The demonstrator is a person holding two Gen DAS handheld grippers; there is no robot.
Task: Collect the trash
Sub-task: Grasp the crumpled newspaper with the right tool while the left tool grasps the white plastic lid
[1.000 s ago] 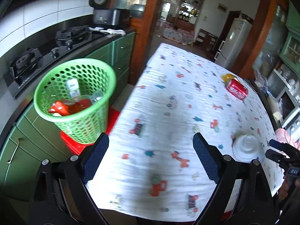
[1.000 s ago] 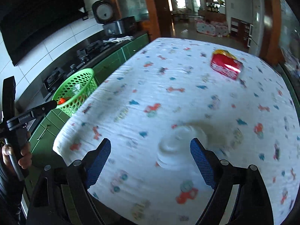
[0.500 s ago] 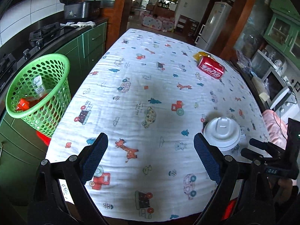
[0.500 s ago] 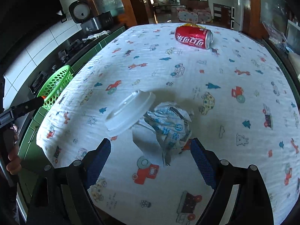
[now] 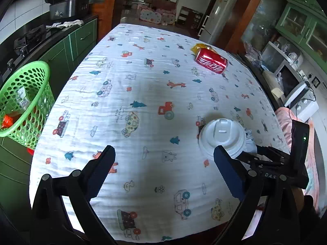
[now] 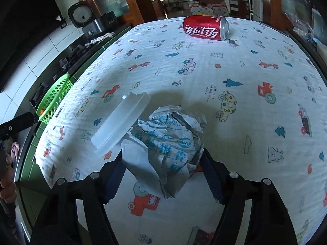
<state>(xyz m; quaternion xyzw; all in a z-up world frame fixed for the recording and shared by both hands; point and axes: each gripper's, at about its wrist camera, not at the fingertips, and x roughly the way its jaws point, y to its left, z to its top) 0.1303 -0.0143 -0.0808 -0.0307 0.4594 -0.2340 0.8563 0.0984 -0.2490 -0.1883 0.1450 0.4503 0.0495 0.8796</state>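
On the printed tablecloth [image 6: 255,77] lies a crumpled paper cup [image 6: 169,134] with a white plastic lid [image 6: 122,120] leaning on its left side. My right gripper [image 6: 162,155] is closing around the cup, and both pads touch its sides. In the left wrist view the same lid [image 5: 222,136] faces up by the table's right edge, with the right gripper [image 5: 261,155] behind it. My left gripper [image 5: 164,151] hangs wide open over bare cloth, holding nothing. A red soda can [image 5: 211,63] lies on its side at the far end, a yellow wrapper [image 5: 199,47] just behind it.
A green mesh basket [image 5: 24,64] with several pieces of trash stands off the table's left side, in front of green cabinets [image 5: 81,40] and a stove counter. A microwave [image 5: 292,85] and shelves line the right side. A hand [image 6: 8,185] holds the left tool.
The right gripper sank onto the crumpled cup and narrowed from wide open until its pads met the paper. The left gripper swung right, from over the basket towards the table's middle.
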